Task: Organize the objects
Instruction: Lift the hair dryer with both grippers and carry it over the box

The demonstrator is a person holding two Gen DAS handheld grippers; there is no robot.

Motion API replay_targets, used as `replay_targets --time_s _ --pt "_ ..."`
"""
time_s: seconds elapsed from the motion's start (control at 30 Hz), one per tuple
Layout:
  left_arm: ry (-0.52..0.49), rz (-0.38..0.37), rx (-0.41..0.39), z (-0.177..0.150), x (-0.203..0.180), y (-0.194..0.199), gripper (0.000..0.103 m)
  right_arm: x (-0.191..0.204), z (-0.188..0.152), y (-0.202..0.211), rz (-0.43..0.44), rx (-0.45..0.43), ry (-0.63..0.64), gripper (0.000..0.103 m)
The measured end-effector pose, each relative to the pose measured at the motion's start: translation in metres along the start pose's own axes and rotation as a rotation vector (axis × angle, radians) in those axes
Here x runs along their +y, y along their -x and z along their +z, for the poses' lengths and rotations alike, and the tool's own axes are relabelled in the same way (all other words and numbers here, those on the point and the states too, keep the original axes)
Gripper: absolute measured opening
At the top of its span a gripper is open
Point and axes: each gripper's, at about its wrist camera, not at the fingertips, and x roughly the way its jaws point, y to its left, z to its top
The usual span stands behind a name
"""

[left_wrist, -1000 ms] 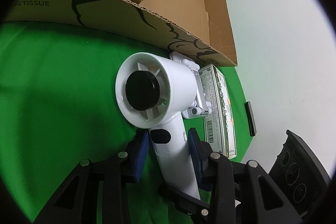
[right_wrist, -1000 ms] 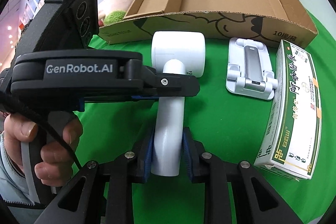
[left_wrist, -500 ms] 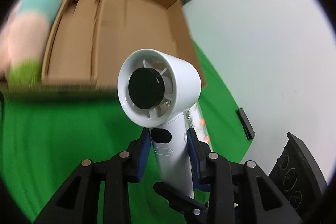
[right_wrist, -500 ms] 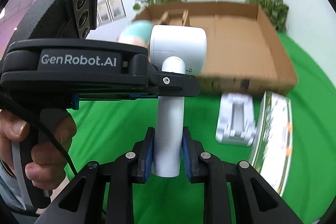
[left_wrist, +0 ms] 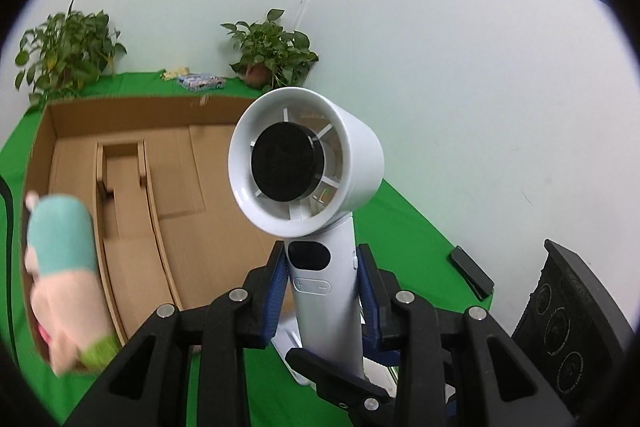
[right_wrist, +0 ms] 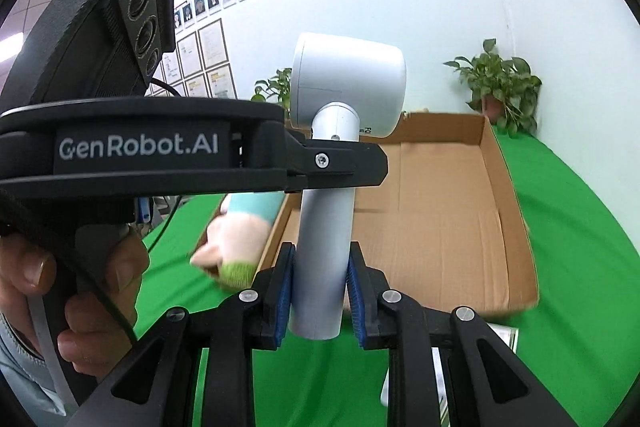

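Two handheld grippers share one white handheld fan (left_wrist: 308,183), held upright in the air above a green tabletop (right_wrist: 580,227). The left gripper (left_wrist: 323,287) has its blue pads (left_wrist: 278,291) pressed against both sides of the fan's handle, just below the dark oval window and level with the plus-minus button; its jaws are narrowed to the width of the handle. The right gripper (right_wrist: 320,291) clamps the same handle near its lower end from the opposite side, its blue pads (right_wrist: 286,291) tight on the white tube, jaws likewise drawn in to the handle's width. In the right wrist view the left gripper's black body crosses in front of the handle above the right jaws, with a person's hand (right_wrist: 60,291) wrapped round its grip.

Beyond the jaws lies an open cardboard box (left_wrist: 180,187), its floor bare apart from a cardboard divider. A pink, teal and green plush toy (left_wrist: 60,267) sits at the box's left edge, left of the left jaws. Two potted plants (left_wrist: 276,55) stand past the box against the white wall. A dark flat device (left_wrist: 472,273) lies on the green cloth right of the left jaws
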Motion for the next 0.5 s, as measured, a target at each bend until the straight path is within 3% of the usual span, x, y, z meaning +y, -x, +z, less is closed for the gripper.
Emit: replay_targets --time_s 0.27,0.5 --pt "0.049 0.024 0.057 0.045 0.036 -0.035 0.032 -0.009 0.053 -0.04 0.027 0.078 0.008 0.023" --pt "0.107 0.032 0.114 0.051 0.069 -0.065 0.032 -0.026 0.065 -0.093 0.056 0.154 -0.052 0.023"
